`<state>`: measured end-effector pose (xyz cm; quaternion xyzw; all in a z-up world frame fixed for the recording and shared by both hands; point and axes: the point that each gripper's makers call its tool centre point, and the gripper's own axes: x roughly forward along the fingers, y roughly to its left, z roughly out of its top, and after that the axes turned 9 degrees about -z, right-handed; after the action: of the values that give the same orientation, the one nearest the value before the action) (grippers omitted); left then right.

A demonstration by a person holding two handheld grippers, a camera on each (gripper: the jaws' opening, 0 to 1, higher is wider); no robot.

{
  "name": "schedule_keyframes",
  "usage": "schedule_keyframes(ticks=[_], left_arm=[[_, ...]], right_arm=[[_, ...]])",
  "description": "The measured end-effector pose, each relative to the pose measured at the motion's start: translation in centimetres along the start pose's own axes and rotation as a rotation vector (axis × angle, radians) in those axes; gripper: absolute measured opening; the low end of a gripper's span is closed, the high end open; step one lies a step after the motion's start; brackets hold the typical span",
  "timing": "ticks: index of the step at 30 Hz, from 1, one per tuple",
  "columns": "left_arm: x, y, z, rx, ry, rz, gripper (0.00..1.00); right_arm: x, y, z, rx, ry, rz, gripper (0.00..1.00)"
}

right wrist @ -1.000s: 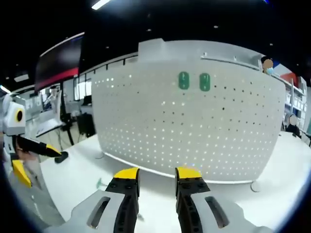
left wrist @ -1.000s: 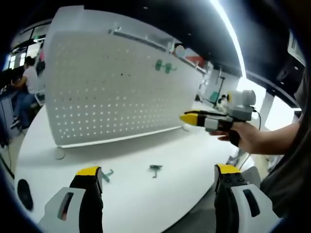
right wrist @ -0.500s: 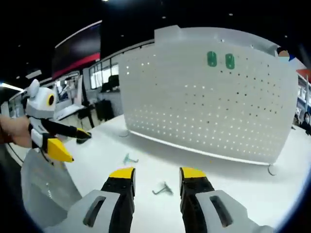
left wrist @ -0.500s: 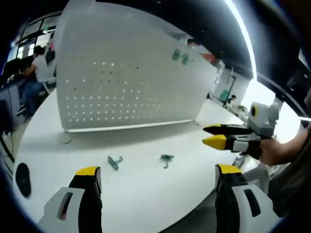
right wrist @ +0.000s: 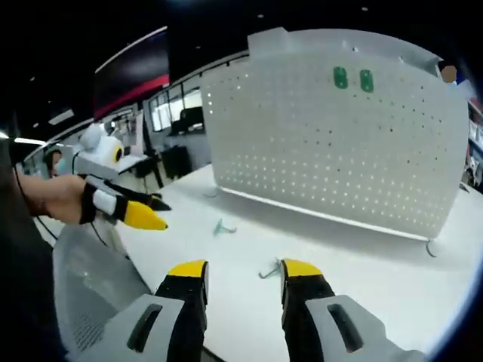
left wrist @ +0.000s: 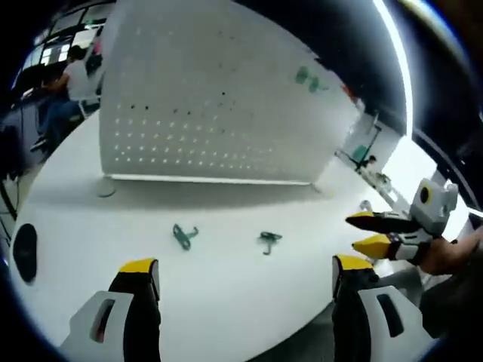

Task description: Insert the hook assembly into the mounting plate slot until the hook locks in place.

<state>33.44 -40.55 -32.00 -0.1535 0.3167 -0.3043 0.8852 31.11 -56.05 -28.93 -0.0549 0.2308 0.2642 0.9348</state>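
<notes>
two green hooks (left wrist: 184, 235) flat on table; pegboard (left wrist: 219, 98) upright

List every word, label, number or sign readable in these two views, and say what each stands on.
None can be read.
The pegboard carries two green tags; no writing can be made out on them.
The two green hooks on the table bear no marks.

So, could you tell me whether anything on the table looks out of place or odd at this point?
Nothing looks damaged or spilled. Two green hooks lie loose on the white table, apart from each other and in front of the upright pegboard, where two green pieces are already mounted near the top.
</notes>
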Motion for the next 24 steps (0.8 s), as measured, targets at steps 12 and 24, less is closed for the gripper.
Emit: schedule_keyframes(ticks=[12, 24], left_arm=[[2.8, 0.7, -0.7, 0.039, 0.081, 0.005, 0.96], [6.2, 3.4, -2.0, 0.06, 0.133, 0.04, 0.89]], right_arm=[[-1.4, 0.6, -0.7, 0.029, 0.011, 0.001, 0.38], [-1.9, 0.5, -0.9, 0.034, 0.01, -0.016, 0.37]])
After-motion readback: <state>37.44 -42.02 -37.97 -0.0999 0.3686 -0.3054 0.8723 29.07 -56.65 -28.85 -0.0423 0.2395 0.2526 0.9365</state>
